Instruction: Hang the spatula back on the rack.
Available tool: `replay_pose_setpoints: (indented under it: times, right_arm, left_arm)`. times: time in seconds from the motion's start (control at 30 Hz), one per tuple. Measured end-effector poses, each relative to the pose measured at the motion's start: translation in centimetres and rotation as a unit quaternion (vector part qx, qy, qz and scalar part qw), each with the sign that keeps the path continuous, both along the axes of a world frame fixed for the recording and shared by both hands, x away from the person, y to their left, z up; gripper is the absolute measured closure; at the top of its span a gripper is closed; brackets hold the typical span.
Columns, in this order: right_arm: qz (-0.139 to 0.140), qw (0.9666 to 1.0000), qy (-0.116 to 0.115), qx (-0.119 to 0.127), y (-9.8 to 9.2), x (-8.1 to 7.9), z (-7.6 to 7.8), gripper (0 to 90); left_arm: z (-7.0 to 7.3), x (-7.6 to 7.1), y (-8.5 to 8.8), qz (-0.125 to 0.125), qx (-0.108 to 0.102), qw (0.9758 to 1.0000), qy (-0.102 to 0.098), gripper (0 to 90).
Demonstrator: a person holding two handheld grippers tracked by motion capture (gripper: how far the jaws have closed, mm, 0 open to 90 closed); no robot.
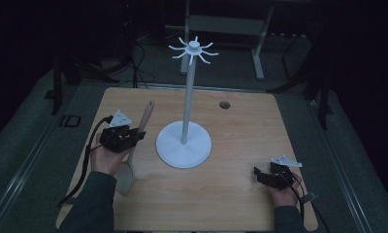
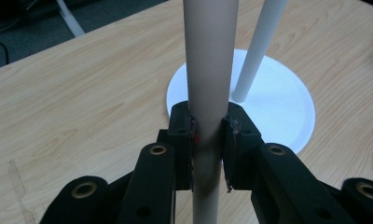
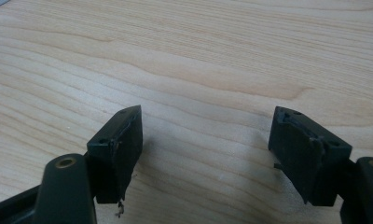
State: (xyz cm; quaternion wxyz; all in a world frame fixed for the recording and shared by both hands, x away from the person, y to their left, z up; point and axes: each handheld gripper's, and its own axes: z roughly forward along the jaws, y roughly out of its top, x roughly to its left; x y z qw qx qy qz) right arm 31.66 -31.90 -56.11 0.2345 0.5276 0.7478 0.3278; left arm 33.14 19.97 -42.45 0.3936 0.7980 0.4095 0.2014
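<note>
A spatula [image 1: 144, 116] with a beige handle and a pale blade lies slanted on the left of the wooden table [image 1: 231, 204], its blade toward the front edge. My left gripper [image 1: 134, 138] is shut on the handle, about midway along it. In the left gripper view the two jaws press both sides of the round handle [image 2: 210, 56], and my left gripper [image 2: 208, 128] points at the white stand. That white stand [image 1: 184, 145] rises from a round base in the table's middle, with a tall pole and a ring of hooks [image 1: 194, 48] on top. My right gripper [image 1: 260, 175] rests at the front right, open, over bare wood [image 3: 205, 140].
A small round hole [image 1: 224, 104] sits in the tabletop behind the stand. Black cables trail from both grippers toward the table's front corners. Beyond the table, the dark floor holds metal frame legs [image 1: 259, 53] and more cables.
</note>
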Motion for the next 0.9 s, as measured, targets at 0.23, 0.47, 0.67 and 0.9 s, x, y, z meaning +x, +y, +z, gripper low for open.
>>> replay_pose_setpoints:
  times: [0.23, 0.47, 0.67, 0.9]
  right_arm:
    - [0.001, 1.0000, -0.001, 0.000, 0.0, 0.0, 0.0, 26.0]
    - [0.001, 1.0000, -0.001, -0.001, 0.0, 0.0, 0.0, 26.0]
    - [0.000, 1.0000, -0.001, 0.000, 0.0, 0.0, 0.0, 26.0]
    - [0.000, 1.0000, -0.001, 0.000, 0.0, 0.0, 0.0, 26.0]
  left_arm:
    - [0.5, -0.2, 0.0, -0.003, -0.012, 0.9998, -0.013, 75.7]
    - [1.0, -0.2, 0.0, -0.010, -0.015, 0.9995, -0.025, 75.7]
    - [1.5, -0.3, 0.0, -0.012, -0.016, 0.9993, -0.032, 75.7]
    - [1.9, -0.4, 0.0, -0.012, -0.029, 0.9986, -0.043, 75.7]
